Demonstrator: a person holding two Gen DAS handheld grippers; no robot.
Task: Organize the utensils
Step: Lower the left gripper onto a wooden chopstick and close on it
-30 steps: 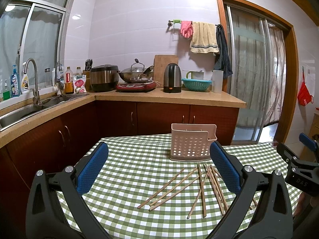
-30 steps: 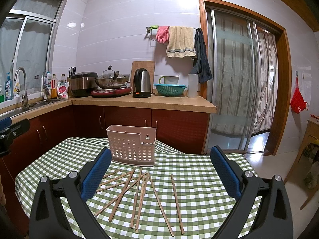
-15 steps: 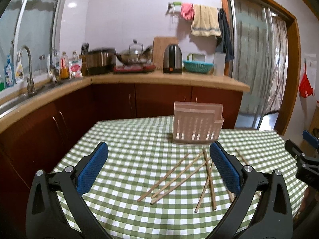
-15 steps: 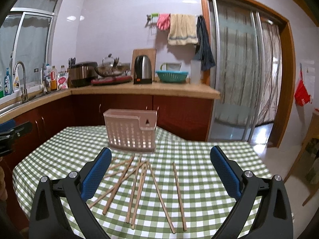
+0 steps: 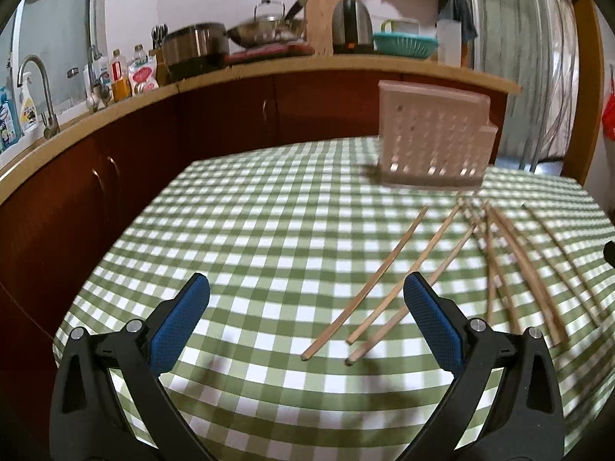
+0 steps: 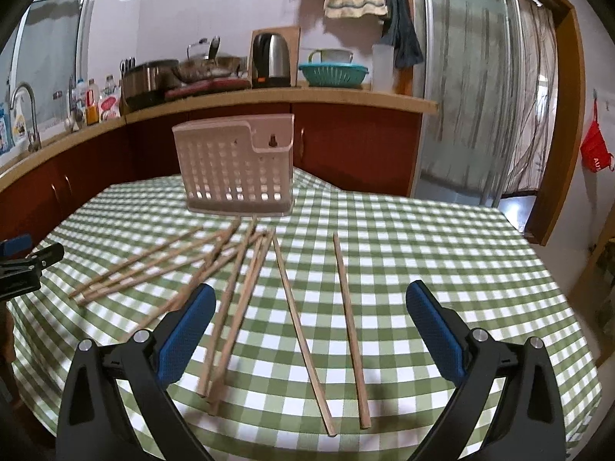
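Note:
Several wooden chopsticks (image 5: 388,274) lie fanned out on the green checked tablecloth (image 5: 269,230); they also show in the right wrist view (image 6: 246,280). A pale pink slotted utensil holder (image 5: 432,134) stands upright behind them, also in the right wrist view (image 6: 236,167). My left gripper (image 5: 305,307) is open and empty, low over the table just left of the nearest chopstick ends. My right gripper (image 6: 307,315) is open and empty, above two separate chopsticks (image 6: 348,307). The left gripper's tip shows at the left edge of the right wrist view (image 6: 27,265).
A wooden counter (image 6: 269,98) behind the table carries a kettle (image 6: 271,59), a teal basket (image 6: 332,75), pots and bottles. A sink tap (image 5: 36,92) is at the left. A glass sliding door (image 6: 480,96) is at the right. The table edge (image 6: 569,307) drops off on the right.
Both grippers have come down and forward toward the table, so the chopsticks and holder look larger and nearer. Both stay open. Nothing on the table has moved.

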